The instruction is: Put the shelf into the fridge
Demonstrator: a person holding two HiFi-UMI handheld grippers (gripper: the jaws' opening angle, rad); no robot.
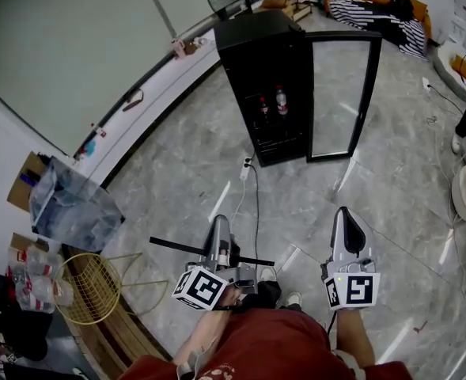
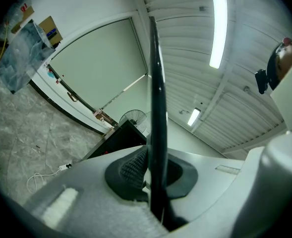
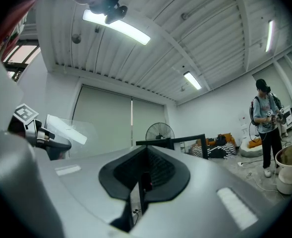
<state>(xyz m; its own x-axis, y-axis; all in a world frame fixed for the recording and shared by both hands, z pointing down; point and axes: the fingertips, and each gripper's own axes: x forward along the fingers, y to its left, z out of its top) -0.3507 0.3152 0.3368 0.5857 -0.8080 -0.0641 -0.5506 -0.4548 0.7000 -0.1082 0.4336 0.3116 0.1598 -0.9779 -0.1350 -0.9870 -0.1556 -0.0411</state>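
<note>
Speaker one: What were the surfaces like?

Speaker two: The floor (image 1: 177,188) was glossy polished grey stone. The fridge (image 1: 256,46) was smooth black, its door (image 1: 339,93) glass. The shelf (image 1: 177,246) was clear and dark-rimmed, the basket (image 1: 90,291) gold wire.

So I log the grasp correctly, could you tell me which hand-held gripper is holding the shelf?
The left hand-held gripper: its jaws clamp the shelf by its black edge, while the right hand-held gripper is shut on nothing.
</note>
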